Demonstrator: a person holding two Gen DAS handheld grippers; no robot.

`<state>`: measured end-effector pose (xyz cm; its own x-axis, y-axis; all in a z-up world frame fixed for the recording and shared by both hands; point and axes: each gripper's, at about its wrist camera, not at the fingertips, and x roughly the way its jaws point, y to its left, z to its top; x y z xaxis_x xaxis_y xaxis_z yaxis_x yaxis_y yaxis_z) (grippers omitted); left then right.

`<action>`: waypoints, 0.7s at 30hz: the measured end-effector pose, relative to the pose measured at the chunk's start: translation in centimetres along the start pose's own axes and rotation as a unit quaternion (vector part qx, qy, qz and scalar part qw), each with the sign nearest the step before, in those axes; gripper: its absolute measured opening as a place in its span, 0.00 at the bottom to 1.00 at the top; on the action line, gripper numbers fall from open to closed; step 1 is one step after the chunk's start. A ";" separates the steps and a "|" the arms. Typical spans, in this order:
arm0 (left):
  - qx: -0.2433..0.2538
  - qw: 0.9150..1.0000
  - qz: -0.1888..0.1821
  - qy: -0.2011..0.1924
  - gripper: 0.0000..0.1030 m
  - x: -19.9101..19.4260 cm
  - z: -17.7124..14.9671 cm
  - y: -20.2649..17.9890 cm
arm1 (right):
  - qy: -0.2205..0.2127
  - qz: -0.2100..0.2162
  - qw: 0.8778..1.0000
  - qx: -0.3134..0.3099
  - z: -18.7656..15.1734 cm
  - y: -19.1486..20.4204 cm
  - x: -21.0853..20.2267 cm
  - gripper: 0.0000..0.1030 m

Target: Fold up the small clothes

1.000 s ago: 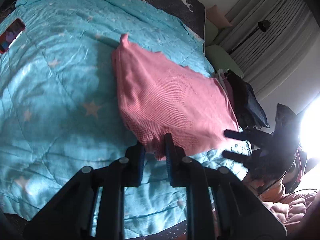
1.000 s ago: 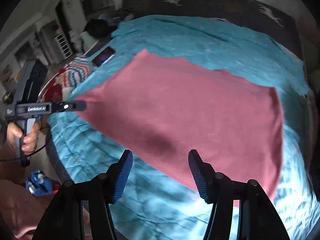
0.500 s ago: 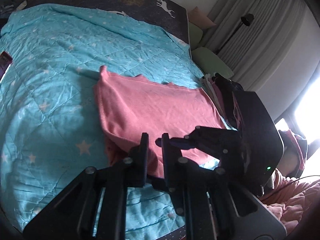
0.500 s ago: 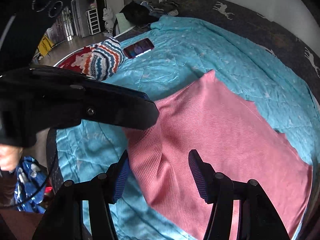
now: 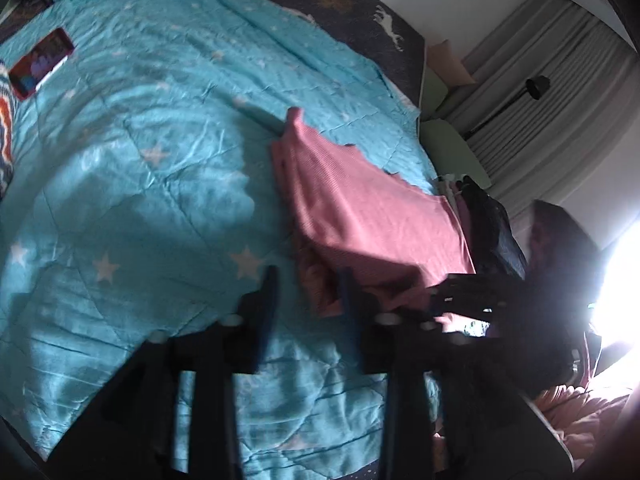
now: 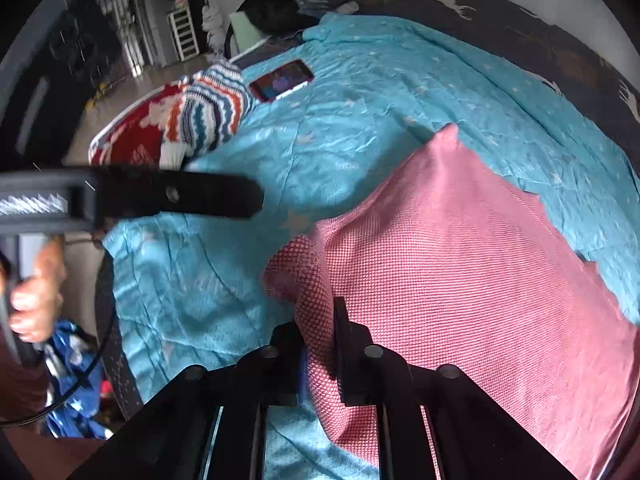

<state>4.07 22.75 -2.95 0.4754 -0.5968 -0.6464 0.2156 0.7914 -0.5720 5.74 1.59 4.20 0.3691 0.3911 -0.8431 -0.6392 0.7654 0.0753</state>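
A pink knit garment (image 5: 372, 220) lies folded on the blue star-print quilt (image 5: 140, 200); it fills the right half of the right wrist view (image 6: 460, 280). My left gripper (image 5: 308, 292) is open and empty, just left of the garment's near corner. My right gripper (image 6: 320, 328) is shut on the garment's near folded edge. The left gripper's finger (image 6: 180, 196) crosses the left side of the right wrist view, and the right gripper (image 5: 472, 296) shows dark at the garment's right corner in the left wrist view.
A phone (image 6: 282, 80) and a striped knit garment (image 6: 208, 112) lie at the quilt's far left. A dark pile of clothes (image 5: 488, 224) sits beside the pink garment on the right. A dark headboard (image 6: 520, 20) runs behind, and grey curtains (image 5: 552, 92) hang at the right.
My left gripper has let go of the pink garment's corner, opened and moved left. My right gripper has closed on the garment's near folded edge.
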 end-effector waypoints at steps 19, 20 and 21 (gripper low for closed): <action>-0.112 0.985 -0.076 0.105 0.77 9.2 8.0 1.9 | -0.051 0.020 0.995 0.081 -1.1 -3.2 -4.4 0.05; -0.113 0.985 -0.072 0.105 0.77 9.1 8.1 2.1 | -0.052 0.022 0.995 0.082 -1.2 -3.4 -4.5 0.05; -0.116 0.985 -0.067 0.109 0.77 9.3 8.3 2.4 | -0.051 0.027 0.995 0.086 -1.1 -3.6 -4.5 0.05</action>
<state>16.04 20.17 -6.14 0.2563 -0.7283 -0.6355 0.0512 0.6667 -0.7435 5.65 -3.51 7.08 0.4106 0.4769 -0.7772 -0.5377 0.8150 0.2160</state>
